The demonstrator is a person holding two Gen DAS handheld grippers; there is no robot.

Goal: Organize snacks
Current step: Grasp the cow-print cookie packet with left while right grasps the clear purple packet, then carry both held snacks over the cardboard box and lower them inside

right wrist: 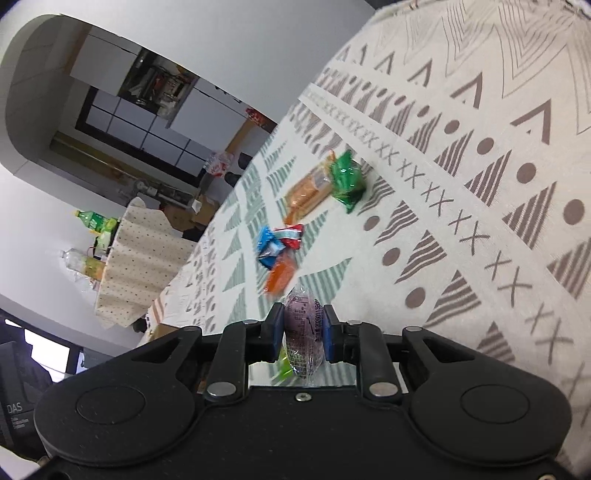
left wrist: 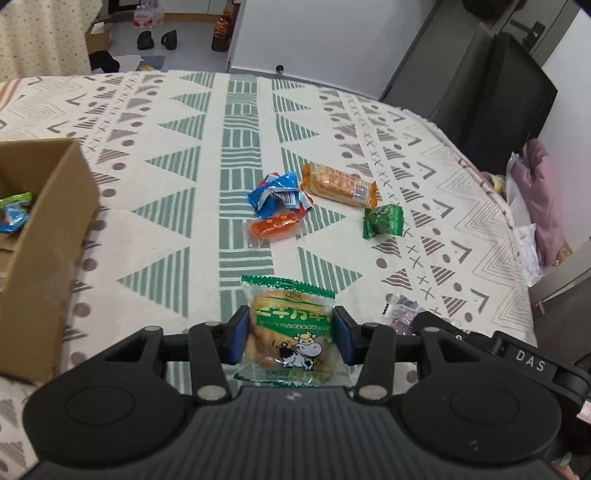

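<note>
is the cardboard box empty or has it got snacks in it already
Not empty: the cardboard box shows green and blue wrappers inside at the left wrist view's edge. How full, cannot tell.

Patterned cloth [left wrist: 240, 122] over table. Beyond far edge: grey floor [left wrist: 192, 33], shoes [left wrist: 157, 40], bottle pack [left wrist: 147, 16]. Dark cabinet [left wrist: 491, 99] off right corner. Dotted-cloth table [right wrist: 136, 254] with bottles [right wrist: 94, 221], dark window [right wrist: 129, 125], white walls [right wrist: 258, 48].

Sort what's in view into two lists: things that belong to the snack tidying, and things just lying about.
Part of the job:
- cow-print biscuit pack in the left gripper
- purple snack in the right gripper
- cardboard box
- orange cracker pack
- green packet
- blue wrapper
- orange sausage snack

Just lying about:
- shoes
- drink bottles
- pink cloth
</note>
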